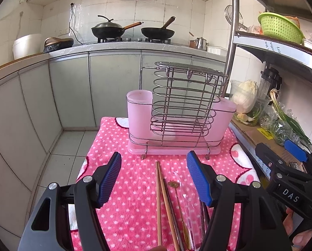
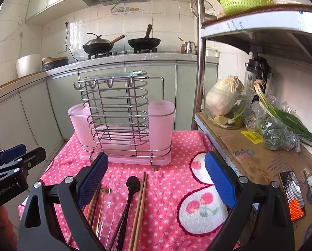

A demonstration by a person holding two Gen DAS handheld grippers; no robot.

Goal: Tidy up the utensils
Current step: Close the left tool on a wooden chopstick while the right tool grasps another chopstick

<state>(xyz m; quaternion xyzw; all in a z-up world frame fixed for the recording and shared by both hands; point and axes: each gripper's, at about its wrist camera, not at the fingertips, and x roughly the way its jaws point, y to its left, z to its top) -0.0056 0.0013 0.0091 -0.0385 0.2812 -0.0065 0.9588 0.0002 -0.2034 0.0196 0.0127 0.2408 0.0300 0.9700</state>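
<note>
Both claws spread, empty, over utensils on the pink cloth.
Right claw (image 2: pixel 157 179) view alone shows black spoon (image 2: pixel 132 185); left claw (image 1: pixel 154 177) view shows chopsticks (image 1: pixel 159 198) below rack (image 1: pixel 181 108).

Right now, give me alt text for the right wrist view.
An open right gripper hovers over chopsticks and a dark spoon lying on a pink dotted towel, facing an empty wire utensil rack with pink cups.

Lower ends of the chopsticks (image 2: pixel 139 209) and dark spoon (image 2: pixel 126 207) cut off by the bottom edge.
</note>
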